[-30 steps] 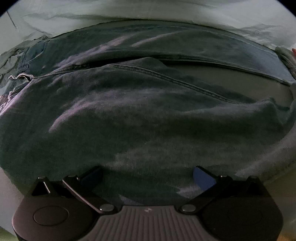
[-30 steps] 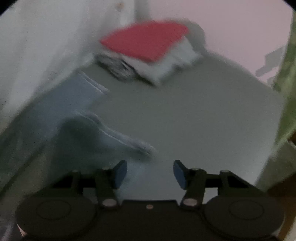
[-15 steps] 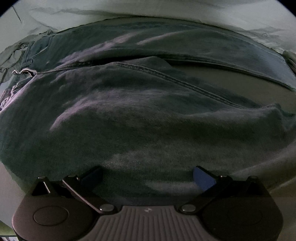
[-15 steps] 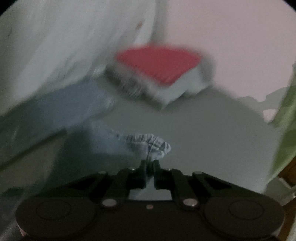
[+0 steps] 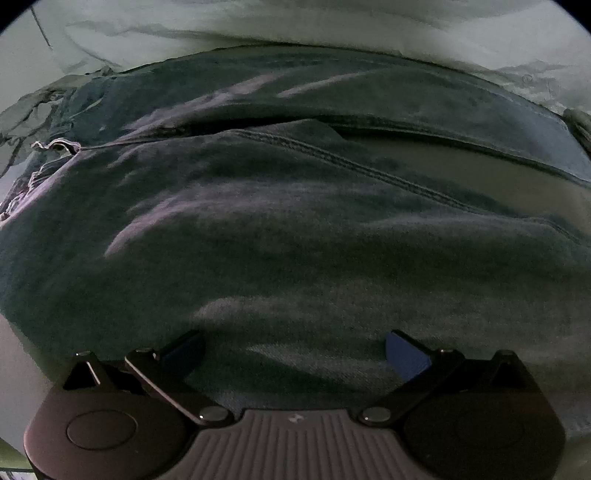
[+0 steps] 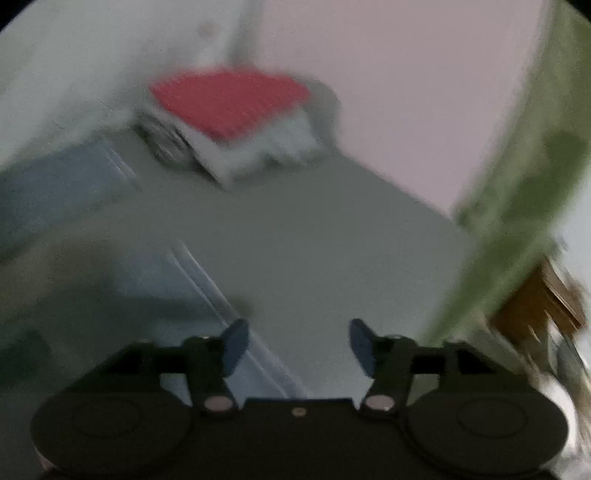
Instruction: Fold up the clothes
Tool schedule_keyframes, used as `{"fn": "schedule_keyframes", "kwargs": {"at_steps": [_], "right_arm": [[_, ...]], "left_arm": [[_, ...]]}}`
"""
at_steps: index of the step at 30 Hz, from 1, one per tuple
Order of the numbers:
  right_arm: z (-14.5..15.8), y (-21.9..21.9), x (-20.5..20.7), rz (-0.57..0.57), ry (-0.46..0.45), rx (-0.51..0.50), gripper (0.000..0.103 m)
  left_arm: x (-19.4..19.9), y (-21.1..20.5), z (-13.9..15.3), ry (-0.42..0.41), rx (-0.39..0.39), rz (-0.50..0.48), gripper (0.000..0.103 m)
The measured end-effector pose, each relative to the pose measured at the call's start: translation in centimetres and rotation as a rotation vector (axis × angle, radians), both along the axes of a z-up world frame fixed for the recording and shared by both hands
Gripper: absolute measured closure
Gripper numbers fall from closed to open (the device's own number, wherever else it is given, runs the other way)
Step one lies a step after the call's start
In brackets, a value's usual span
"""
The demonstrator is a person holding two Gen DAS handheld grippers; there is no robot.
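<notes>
A pair of dark blue jeans (image 5: 295,229) lies spread across the grey table, filling the left wrist view, with a stitched seam running diagonally. My left gripper (image 5: 295,350) is open, its jaws wide apart, resting low over the near edge of the denim. In the blurred right wrist view the jeans' leg end (image 6: 207,295) lies flat by my left fingertip (image 6: 236,341). My right gripper (image 6: 297,345) is open and holds nothing, just above the table (image 6: 332,229).
A stack of folded clothes with a red garment on top (image 6: 236,107) sits at the table's far corner by a pale wall. Crumpled white fabric (image 5: 258,26) lies beyond the jeans. A green curtain (image 6: 517,184) and a brown object (image 6: 535,302) are right of the table's edge.
My right gripper was shut on the jeans' leg end half a second ago; it has now opened and let the denim go onto the table. My left gripper stays open, barely moved.
</notes>
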State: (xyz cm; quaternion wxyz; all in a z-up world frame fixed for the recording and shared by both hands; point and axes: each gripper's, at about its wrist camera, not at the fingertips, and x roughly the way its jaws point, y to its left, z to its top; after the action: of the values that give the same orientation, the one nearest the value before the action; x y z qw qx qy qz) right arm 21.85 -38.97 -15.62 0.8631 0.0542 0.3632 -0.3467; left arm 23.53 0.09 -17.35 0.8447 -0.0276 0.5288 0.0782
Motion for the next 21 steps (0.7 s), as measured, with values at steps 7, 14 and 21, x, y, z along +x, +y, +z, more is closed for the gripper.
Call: {"fn": "schedule_keyframes", "kwargs": {"at_steps": [7,14,21], "right_arm": [[-3.0,-3.7,7.2,0.228,-0.056,0.171,0.025],[-4.9,-5.1,8.8,0.315,0.020,0.220,0.087],[-3.9,-5.9,9.6,0.318,0.041,0.119,0.089]], "left_arm": [[-0.2,-0.2,-0.1,-0.015,0.004,0.012,0.000],[-0.9,-0.6,-0.1,-0.052,0.014,0.062,0.000],[-1.3,-0.9,0.0,-0.057,0.019,0.145,0.000]]}}
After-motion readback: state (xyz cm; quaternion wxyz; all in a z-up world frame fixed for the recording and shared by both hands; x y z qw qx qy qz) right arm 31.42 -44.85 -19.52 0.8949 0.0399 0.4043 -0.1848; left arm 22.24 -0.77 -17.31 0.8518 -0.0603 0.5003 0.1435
